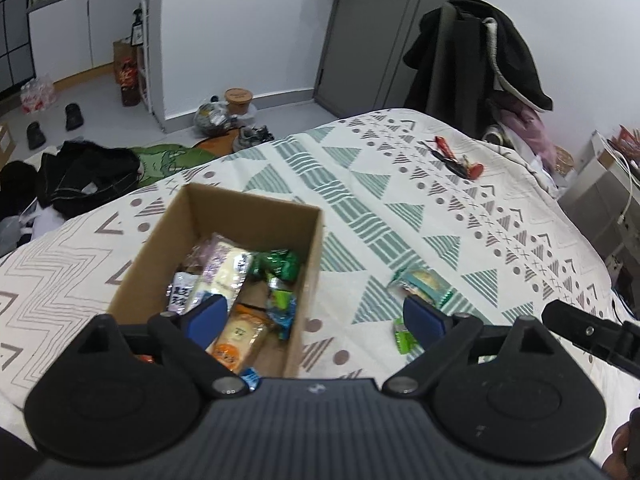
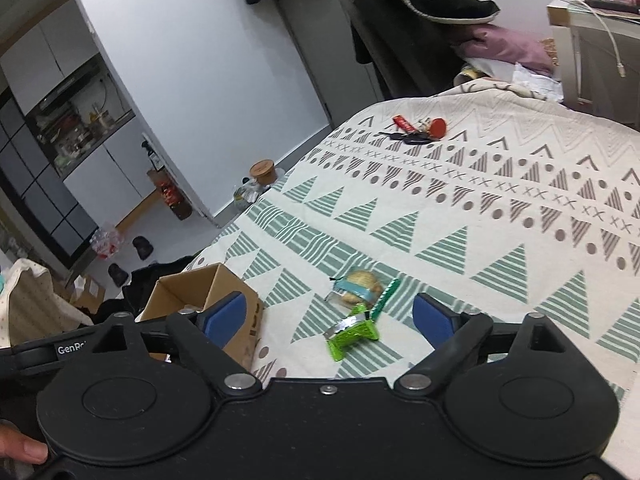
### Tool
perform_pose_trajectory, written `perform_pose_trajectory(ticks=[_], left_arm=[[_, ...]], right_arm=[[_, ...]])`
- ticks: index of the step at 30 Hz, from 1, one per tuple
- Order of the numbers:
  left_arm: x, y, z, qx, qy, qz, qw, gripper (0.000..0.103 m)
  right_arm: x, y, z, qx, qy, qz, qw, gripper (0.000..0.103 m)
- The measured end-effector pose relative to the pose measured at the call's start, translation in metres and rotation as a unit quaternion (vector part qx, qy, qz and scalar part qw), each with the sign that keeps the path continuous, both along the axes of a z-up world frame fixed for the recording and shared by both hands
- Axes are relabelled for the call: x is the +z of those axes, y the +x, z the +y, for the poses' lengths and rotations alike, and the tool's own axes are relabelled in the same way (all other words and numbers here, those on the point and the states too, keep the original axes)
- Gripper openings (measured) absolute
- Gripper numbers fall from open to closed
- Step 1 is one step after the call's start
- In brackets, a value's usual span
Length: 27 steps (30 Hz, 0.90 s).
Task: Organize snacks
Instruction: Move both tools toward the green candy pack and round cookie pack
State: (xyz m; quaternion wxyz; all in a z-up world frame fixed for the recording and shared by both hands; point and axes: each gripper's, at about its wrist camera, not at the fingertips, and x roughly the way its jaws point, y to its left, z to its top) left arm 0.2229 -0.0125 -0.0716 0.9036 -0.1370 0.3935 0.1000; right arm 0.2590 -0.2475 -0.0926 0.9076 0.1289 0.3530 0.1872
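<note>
Two loose snacks lie on the patterned bedspread (image 2: 500, 208) right of the cardboard box (image 1: 176, 236): a bright green wrapper (image 2: 352, 332), and a clear cookie packet (image 2: 356, 286) just beyond it. My right gripper (image 2: 334, 320) is nearer, jaws wide and empty, the green wrapper between the fingers, long axis slanting far-right. My left gripper (image 1: 316, 316) gapes empty over the box's near right corner.

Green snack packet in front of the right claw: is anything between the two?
Nothing visible. The right claw is open, and the green snack packet lies on the bedspread in line with the gap. The clear-wrapped pastry lies just beyond it, not in the way.
</note>
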Motion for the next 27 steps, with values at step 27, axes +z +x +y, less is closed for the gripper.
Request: perform_pose_trajectory(ticks=[27], left_arm=[[-0.031,0.033,-0.064,-0.053,-0.013,0.004,0.9985,0.095]], right_arm=[[-0.037,0.017,-0.061,-0.037,0.045,0.065,0.996,0.09]])
